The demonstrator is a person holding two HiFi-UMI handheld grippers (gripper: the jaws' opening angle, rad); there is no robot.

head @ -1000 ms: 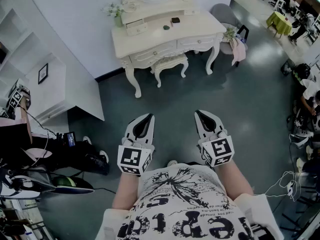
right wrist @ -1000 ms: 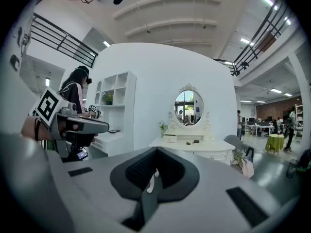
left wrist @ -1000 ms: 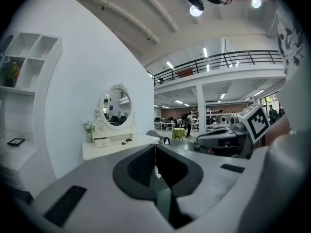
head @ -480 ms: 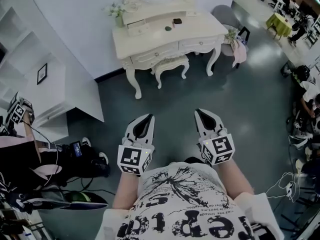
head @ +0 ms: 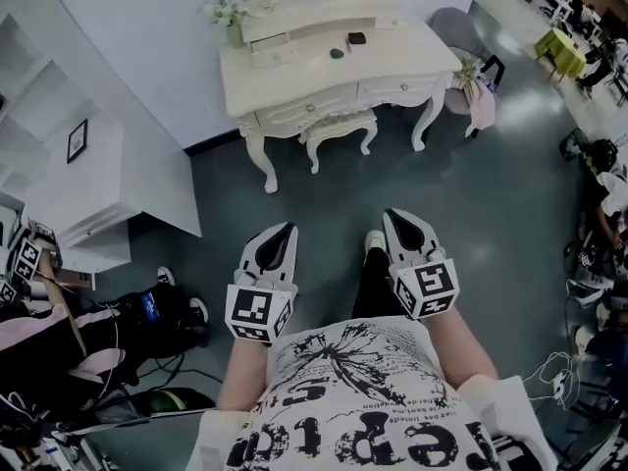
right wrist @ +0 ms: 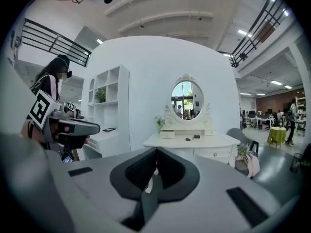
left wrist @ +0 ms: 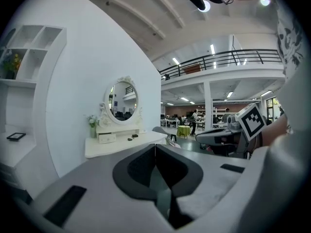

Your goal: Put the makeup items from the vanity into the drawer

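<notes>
A cream vanity (head: 294,81) stands against the white wall, some way ahead of me. On its top lie a small round green item (head: 337,53) and a dark square item (head: 357,38), next to a small drawer box (head: 274,50). Two more drawers (head: 402,88) sit in its front. My left gripper (head: 285,229) and right gripper (head: 394,216) are held side by side at waist height, both shut and empty, pointing at the vanity. The right gripper view shows the vanity (right wrist: 192,141) and its oval mirror (right wrist: 186,97) ahead.
A stool (head: 339,128) is tucked under the vanity. A grey chair (head: 461,27) with a pink cloth stands at its right. White shelving (head: 74,180) lies to the left, where a person (head: 39,322) holds other grippers. Cables and gear clutter the floor there.
I have walked a little closer to the vanity; my right foot has stepped forward between the grippers. Both grippers stay shut and keep their pose.
</notes>
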